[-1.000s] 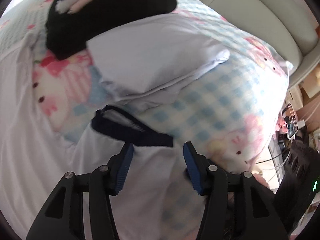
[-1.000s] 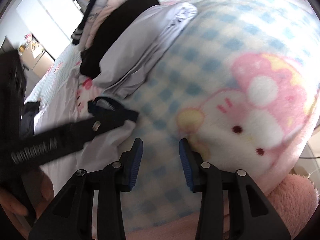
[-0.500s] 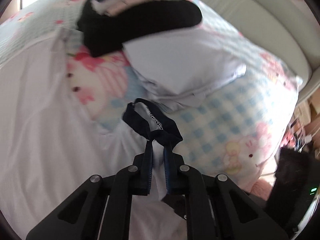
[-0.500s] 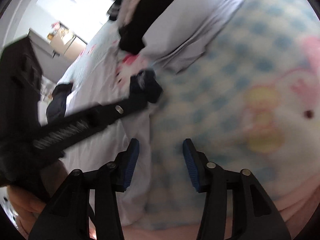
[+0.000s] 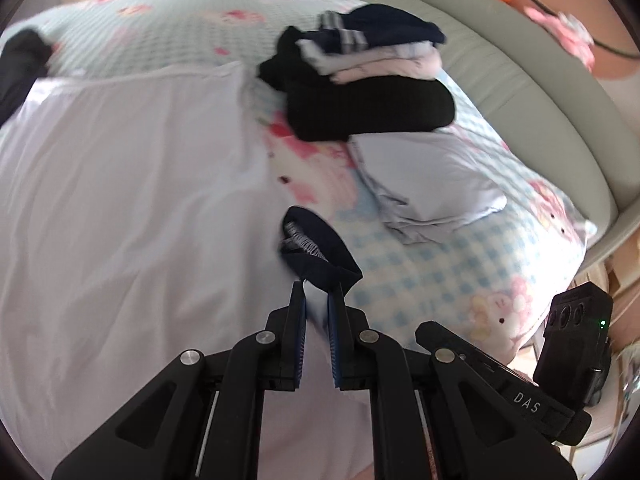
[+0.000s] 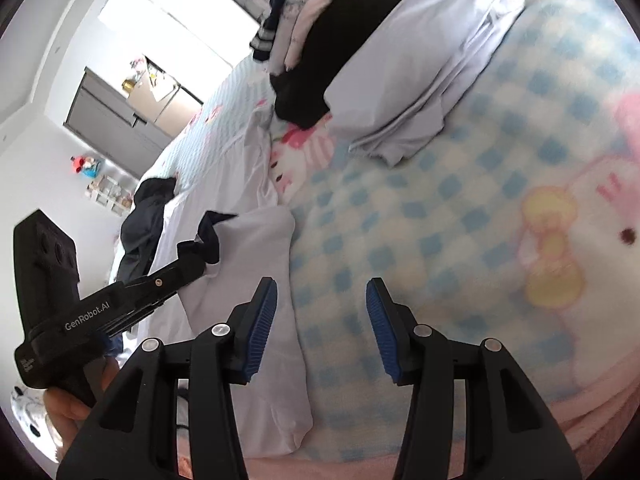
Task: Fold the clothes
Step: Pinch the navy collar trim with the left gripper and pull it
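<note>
A white shirt (image 5: pixel 132 184) with a navy collar (image 5: pixel 320 246) lies spread across the bed. My left gripper (image 5: pixel 318 300) is shut on the shirt's fabric just below the collar and holds that edge lifted. In the right wrist view the left gripper (image 6: pixel 196 258) grips the navy collar (image 6: pixel 208 236) above the white shirt (image 6: pixel 256 264). My right gripper (image 6: pixel 320 308) stands open over the checked blanket, its left finger beside the shirt's edge, nothing between its pads.
A pile of folded clothes, a pale lilac piece (image 5: pixel 424 176), a black one (image 5: pixel 368 108) and others on top, sits on the blue checked cartoon blanket (image 5: pixel 432 264). A grey headboard (image 5: pixel 520 80) curves at the right. Dark clothing (image 6: pixel 144 224) lies farther up the bed.
My left gripper went from open to shut on the shirt by the collar, then lifted and pulled back. The right gripper stayed open and shifted slightly.
</note>
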